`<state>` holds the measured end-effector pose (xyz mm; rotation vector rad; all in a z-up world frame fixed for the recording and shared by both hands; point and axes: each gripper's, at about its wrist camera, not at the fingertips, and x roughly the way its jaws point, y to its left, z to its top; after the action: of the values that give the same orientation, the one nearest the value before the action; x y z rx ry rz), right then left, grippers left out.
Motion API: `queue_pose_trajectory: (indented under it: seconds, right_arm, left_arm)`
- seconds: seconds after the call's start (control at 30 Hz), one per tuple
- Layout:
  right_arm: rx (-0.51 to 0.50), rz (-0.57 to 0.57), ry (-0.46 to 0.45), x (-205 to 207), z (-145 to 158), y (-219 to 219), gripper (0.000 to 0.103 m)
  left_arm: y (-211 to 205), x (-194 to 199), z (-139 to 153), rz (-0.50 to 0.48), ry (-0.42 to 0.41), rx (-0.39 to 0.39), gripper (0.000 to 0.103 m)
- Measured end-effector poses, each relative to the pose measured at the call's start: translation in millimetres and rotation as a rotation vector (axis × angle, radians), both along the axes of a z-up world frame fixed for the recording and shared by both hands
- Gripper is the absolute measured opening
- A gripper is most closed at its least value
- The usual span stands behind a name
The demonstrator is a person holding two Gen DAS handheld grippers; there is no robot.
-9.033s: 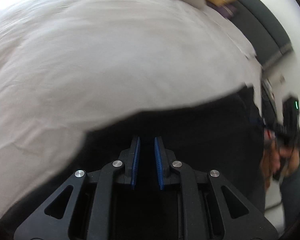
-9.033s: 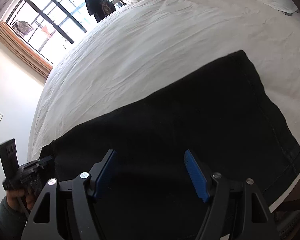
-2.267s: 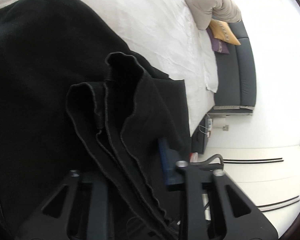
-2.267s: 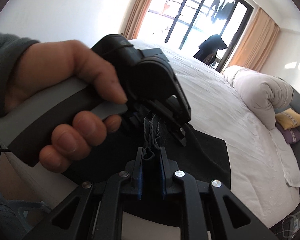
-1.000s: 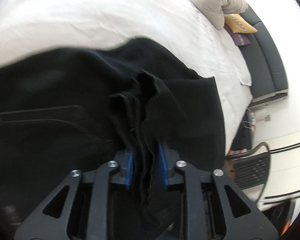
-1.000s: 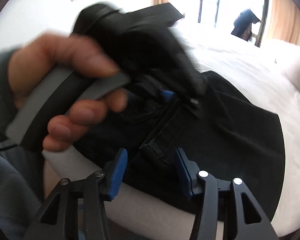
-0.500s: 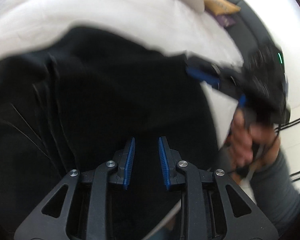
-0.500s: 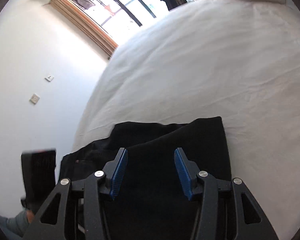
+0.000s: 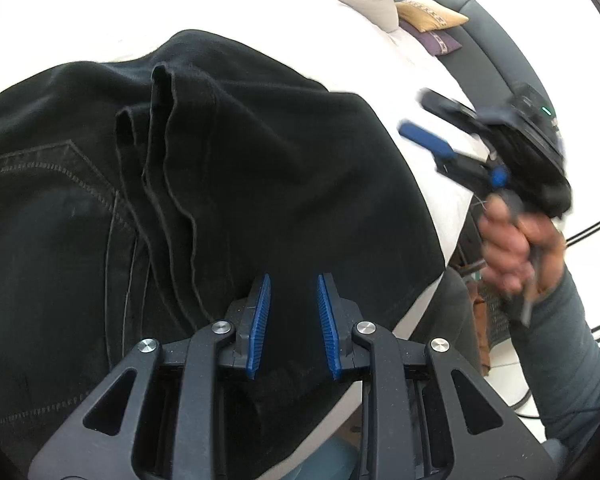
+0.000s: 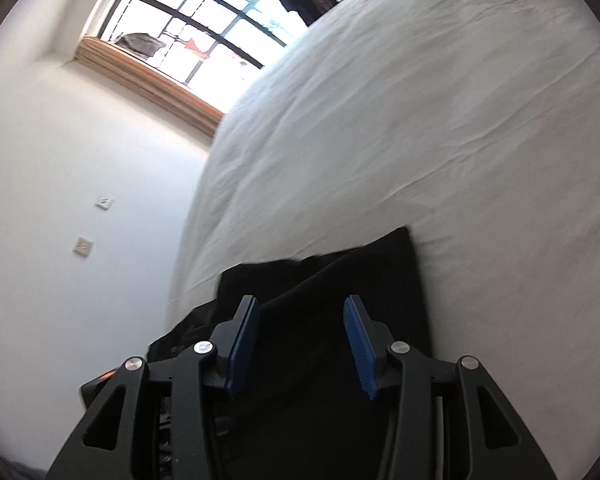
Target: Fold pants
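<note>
My left gripper hangs with its blue pads parted and nothing between them, just above the near edge of the black pants. My right gripper is spread wider and empty too; from the left wrist I see it lifted off to the side over the white bed, held in my right hand.

The pants lie folded over on the near edge of the bed. The leg hems sit bunched in ripples on top, beside the stitched back pocket. The folded edge toward the right lies fairly flat.

I judge the fold is laid down and what is left is tidying. To do it well I would bring the left pads down flat beside the rippled hems and sweep toward the pocket, pressing lightly so the layers square up and do not drag. The right gripper should pin the flat folded part so the stack does not slide off the bed.
</note>
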<state>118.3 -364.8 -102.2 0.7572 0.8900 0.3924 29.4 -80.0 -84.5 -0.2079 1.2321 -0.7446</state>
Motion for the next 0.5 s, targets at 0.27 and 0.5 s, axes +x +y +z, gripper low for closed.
queue_pose_trajectory:
  seconds: [0.27,0.5]
  right_arm:
    - [-0.032,0.083,0.107,-75.2,-45.4,43.2,0.050]
    - [0.047,0.081,0.055,-33.3,-3.1,47.0,0.055]
  left_arm:
    - [7.7,-12.4,-8.6,0.023,-0.013,0.028,0.023]
    - [-21.0,-15.4,-10.1,0.039,-0.019,0.048,0.023]
